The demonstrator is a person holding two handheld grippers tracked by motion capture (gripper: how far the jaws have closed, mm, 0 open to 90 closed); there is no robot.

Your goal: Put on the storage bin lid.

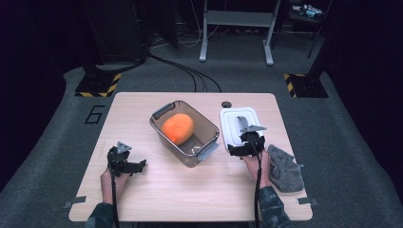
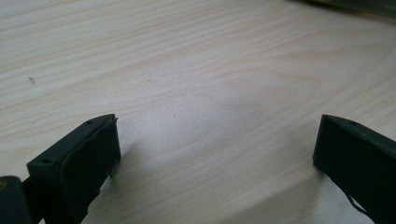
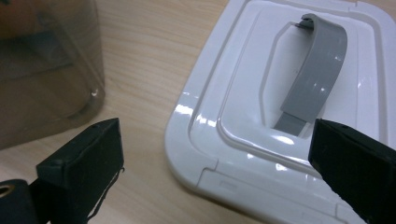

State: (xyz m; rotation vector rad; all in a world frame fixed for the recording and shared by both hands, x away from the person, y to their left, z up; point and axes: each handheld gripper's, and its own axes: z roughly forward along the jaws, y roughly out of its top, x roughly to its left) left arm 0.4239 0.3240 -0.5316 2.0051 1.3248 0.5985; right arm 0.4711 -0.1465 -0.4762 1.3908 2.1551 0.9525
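A clear smoky plastic bin point(image 1: 186, 133) stands mid-table with an orange round object point(image 1: 177, 128) inside it. To its right lies a white lid point(image 1: 241, 124) with a grey handle point(image 3: 314, 73). My right gripper point(image 1: 244, 148) hovers open over the lid's near edge point(image 3: 219, 168), its jaws wide apart and nothing between them. The bin's wall point(image 3: 51, 70) is at the left of the right gripper view. My left gripper point(image 1: 130, 167) rests open over bare wood point(image 2: 210, 93) near the table's front left.
A grey cloth point(image 1: 285, 169) lies at the table's right front, beside my right hand. A small dark round hole point(image 1: 226, 104) sits near the table's far edge. Beyond the table are floor cables and a desk frame point(image 1: 236, 28).
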